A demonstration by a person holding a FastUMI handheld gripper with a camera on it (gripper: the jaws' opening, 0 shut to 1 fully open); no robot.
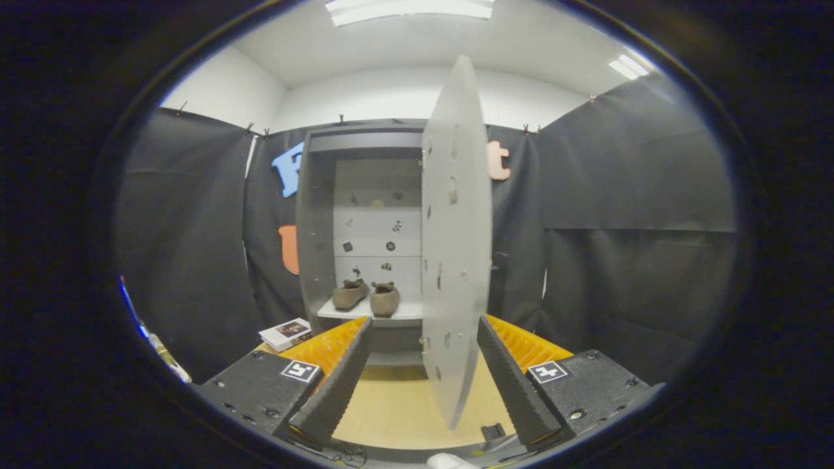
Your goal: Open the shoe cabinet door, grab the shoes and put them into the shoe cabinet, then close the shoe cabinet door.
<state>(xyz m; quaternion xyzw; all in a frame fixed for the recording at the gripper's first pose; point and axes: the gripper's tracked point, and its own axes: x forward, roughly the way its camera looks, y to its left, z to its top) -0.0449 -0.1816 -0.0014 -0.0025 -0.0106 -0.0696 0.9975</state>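
Bright ceiling panels overhead; sharp centre, fisheye-bent edges.

Black claw with ridged fingers, orange ribbing, square markers, screws.

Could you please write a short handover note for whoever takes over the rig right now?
Gripper: open, holding nothing; the free edge of the cabinet door stands between the fingers, not pressed by either.
Shoe cabinet: door swung wide open, edge-on toward the camera.
Shoes: both sit side by side on the cabinet's lower shelf.
Small box lies beside the cabinet's base; not part of the job.
Done: door opened, shoes placed inside.
Left: swing the door shut.
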